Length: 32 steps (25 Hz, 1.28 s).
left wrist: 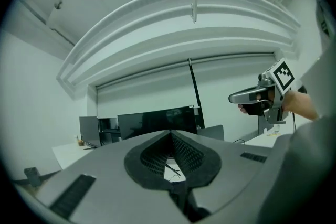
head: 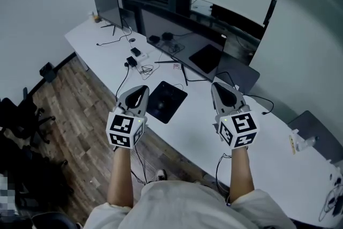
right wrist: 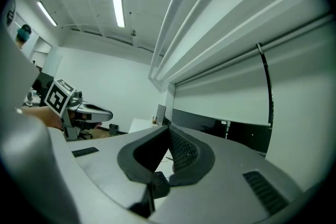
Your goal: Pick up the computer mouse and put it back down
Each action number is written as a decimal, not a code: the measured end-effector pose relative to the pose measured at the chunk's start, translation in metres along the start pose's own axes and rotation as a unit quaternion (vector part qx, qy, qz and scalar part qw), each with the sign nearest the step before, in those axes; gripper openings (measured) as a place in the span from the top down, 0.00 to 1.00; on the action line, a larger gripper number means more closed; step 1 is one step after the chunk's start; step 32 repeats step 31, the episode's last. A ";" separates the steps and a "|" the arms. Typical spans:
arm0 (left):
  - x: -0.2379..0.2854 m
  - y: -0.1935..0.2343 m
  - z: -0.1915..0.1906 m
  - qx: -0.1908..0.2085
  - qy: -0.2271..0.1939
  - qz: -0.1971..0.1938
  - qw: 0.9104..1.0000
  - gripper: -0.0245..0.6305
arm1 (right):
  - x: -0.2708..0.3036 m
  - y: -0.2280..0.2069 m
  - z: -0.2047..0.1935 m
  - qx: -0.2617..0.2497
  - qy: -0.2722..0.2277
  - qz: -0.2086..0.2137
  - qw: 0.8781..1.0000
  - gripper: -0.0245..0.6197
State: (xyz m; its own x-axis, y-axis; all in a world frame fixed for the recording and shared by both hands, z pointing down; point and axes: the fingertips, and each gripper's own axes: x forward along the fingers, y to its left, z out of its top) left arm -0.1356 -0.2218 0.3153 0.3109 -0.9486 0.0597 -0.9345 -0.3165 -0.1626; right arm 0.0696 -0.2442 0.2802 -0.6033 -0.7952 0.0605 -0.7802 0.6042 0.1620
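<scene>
Left gripper (head: pixel 140 91): jaws pressed together, nothing in them. Right gripper (head: pixel 221 89): same, tips meeting, empty. Both are held level above the desk (head: pixel 203 137), one on either side of the black mouse pad (head: pixel 158 111). The computer mouse (head: pixel 171 97) looks like a faint lump on the pad (black on black, can't confirm). Expect a light, rigid, slick plastic shell. Pinch across the narrow flanks mid-body, clear of the buttons and wheel.

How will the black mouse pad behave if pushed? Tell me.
The mouse pad lies thin and flat on the desk, so it would probably slide, not roll. It looks light and likely floppy. Its corner nears the desk edge, so it might overhang.
</scene>
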 end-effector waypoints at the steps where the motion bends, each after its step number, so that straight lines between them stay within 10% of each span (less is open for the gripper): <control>1: -0.005 -0.002 0.006 0.009 -0.003 0.002 1.000 0.93 | -0.002 0.004 0.003 -0.008 0.000 0.004 1.000 0.94; 32: -0.037 -0.003 0.010 0.041 0.004 0.015 0.999 0.93 | 0.004 0.044 -0.006 0.001 0.028 0.049 0.998 0.94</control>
